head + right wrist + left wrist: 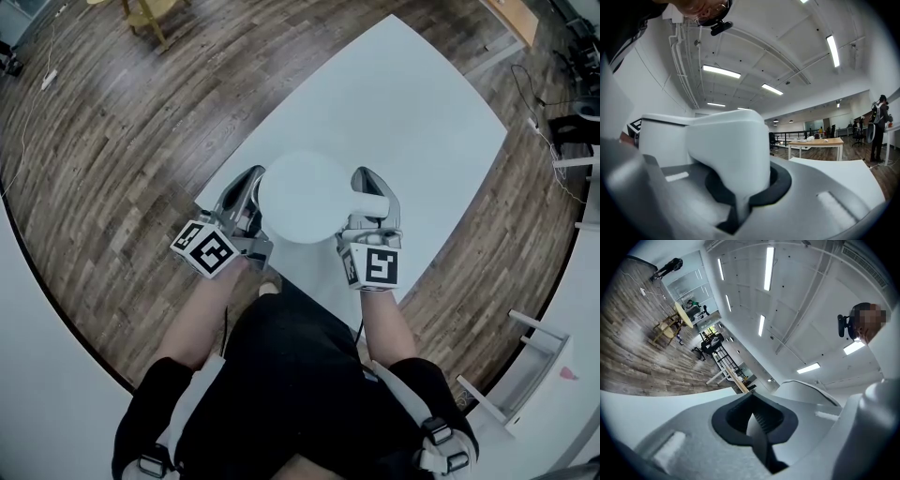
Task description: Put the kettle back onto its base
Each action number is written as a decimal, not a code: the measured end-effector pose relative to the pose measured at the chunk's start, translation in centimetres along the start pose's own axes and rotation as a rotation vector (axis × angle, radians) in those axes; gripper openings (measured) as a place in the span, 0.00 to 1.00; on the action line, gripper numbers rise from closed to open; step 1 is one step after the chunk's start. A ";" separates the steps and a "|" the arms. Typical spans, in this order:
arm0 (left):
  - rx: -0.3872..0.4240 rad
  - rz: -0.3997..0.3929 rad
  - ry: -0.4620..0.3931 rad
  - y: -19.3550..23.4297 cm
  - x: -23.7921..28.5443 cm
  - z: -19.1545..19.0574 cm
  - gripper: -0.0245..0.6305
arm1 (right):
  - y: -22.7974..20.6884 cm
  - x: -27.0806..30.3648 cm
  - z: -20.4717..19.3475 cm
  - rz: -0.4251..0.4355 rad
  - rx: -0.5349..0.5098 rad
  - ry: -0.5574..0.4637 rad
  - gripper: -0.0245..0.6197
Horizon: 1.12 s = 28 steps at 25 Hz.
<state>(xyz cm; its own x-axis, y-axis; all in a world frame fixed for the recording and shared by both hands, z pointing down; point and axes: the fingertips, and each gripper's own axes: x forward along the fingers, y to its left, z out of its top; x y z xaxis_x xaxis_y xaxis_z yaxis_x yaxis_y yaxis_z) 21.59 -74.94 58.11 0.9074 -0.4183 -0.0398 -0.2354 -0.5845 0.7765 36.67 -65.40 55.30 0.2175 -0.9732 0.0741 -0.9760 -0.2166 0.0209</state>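
A white kettle (305, 197) shows from above as a round lid over the near part of the white table (412, 122). My right gripper (367, 192) is shut on the kettle's handle (371, 201); in the right gripper view the thick white handle (731, 150) fills the jaws, with the kettle body (661, 136) behind it at the left. My left gripper (246, 187) sits close against the kettle's left side, shut, with nothing between its jaws (754, 423). The kettle's side (879, 427) shows at the right edge of the left gripper view. The base is not visible in any view.
Wooden floor surrounds the table. A chair (150, 14) stands at the far left, white furniture (525, 375) at the near right. The right gripper view shows a wooden table (820, 143) and a standing person (879, 126) far off.
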 end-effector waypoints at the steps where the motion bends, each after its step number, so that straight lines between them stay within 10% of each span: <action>1: -0.002 0.000 -0.003 0.2 -0.2 -0.1 0.04 | 0.1 0.0 -0.2 0.001 -0.003 0.003 0.05; 28: 0.079 -0.091 -0.018 0.1 -1.7 -2.2 0.04 | 0.3 -2.8 -2.5 -0.064 -0.010 -0.042 0.05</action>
<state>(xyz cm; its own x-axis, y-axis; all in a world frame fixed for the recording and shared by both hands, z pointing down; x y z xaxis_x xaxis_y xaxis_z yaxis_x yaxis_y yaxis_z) 20.81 -72.76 59.66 0.9202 -0.3726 -0.1196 -0.1793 -0.6731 0.7175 35.78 -62.57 57.63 0.2785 -0.9600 0.0306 -0.9601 -0.2774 0.0345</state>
